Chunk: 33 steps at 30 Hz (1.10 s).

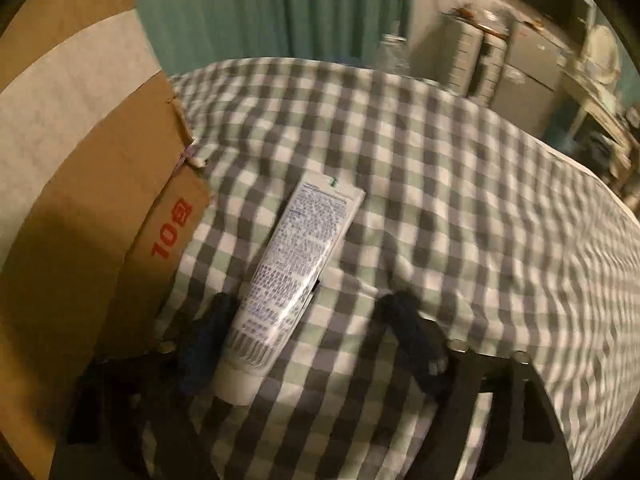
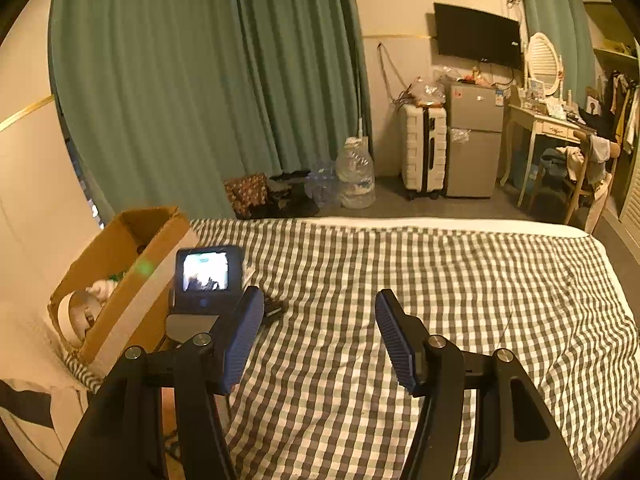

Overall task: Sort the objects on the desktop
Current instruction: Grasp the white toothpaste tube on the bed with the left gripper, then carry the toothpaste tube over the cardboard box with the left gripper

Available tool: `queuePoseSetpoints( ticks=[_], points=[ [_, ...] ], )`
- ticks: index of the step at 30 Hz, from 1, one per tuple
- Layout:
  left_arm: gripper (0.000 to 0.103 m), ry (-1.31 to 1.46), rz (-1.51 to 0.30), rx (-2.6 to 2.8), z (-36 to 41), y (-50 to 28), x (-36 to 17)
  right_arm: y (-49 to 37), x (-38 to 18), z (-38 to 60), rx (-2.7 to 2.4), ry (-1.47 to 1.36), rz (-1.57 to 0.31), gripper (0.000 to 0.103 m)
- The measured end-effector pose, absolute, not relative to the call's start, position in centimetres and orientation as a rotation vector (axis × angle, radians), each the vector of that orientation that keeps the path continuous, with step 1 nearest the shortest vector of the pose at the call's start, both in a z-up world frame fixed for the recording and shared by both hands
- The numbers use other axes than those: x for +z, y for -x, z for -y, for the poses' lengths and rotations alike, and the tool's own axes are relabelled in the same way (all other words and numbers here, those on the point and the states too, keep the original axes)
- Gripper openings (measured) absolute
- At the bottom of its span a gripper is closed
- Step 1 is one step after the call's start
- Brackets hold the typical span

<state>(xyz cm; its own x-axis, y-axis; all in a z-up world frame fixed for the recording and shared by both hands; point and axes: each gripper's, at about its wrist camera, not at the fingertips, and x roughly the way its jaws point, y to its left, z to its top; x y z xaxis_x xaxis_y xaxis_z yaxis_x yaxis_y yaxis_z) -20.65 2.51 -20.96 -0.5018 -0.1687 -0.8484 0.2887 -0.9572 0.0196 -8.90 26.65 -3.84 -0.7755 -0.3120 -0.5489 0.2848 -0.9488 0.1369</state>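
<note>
Left hand-held gripper (image 1: 312,312) part-open astride the white tube (image 1: 288,280), pads not pressing; right hand-held gripper (image 2: 318,328) open, empty. Closing off-centre could, by judgement, skid the tube across the bed (image 1: 460,200).

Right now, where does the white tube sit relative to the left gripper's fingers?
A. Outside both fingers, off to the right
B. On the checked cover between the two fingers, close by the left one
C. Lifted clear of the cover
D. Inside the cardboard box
B: in the left wrist view the white tube lies on the checked cover between the left gripper fingers, beside the cardboard box.
</note>
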Motion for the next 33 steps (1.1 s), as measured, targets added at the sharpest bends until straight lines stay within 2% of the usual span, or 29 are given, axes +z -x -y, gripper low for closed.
queuePoseSetpoints(
  ticks=[1,2,3,6,9,13,17,19,23,27,33],
  points=[
    [0.055,-1.405,-0.152,-2.555,-2.8,20.3,-20.7,8.9,-3.6,-26.9,-2.709,-0.831,0.074,0.049],
    [0.036,-1.422,-0.128,-2.589,-3.3,19.9,-20.5,8.8,-3.3,-27.2,-2.726,-0.823,0.076,0.037],
    [0.022,-1.435,-0.105,-2.601,-3.6,19.6,-20.4,8.7,-3.0,-27.6,-2.746,-0.813,0.070,0.033],
    [0.021,-1.469,-0.064,-2.632,-5.1,18.5,-20.0,8.6,-2.4,-28.0,-2.789,-0.794,0.045,0.028],
    [0.021,-1.503,-0.092,-2.680,-5.8,16.8,-19.3,8.6,-2.2,-28.9,-2.799,-0.803,0.074,0.017],
    [0.021,-1.528,-0.118,-2.740,-7.0,15.1,-17.4,9.9,-5.3,-29.9,-2.786,-0.951,0.084,0.005],
    [0.021,-1.514,-0.114,-2.804,-9.3,15.8,-14.8,11.4,-10.0,-31.4,-2.739,-1.166,0.156,0.000],
    [0.021,-1.469,-0.092,-2.847,-9.8,15.0,-12.7,11.3,-10.1,-32.1,-2.749,-1.172,0.223,0.000],
    [0.021,-1.378,-0.089,-2.920,-10.4,14.8,-8.7,9.7,-6.9,-32.2,-2.788,-1.039,0.336,0.000],
    [0.021,-1.252,-0.063,-2.991,-9.3,11.9,-3.8,7.4,-3.2,-30.8,-2.826,-0.895,0.269,0.000],
    [0.022,-1.064,-0.049,-3.061,-6.5,7.3,3.3,4.1,2.4,-28.8,-2.839,-0.695,0.295,0.000]
  ],
)
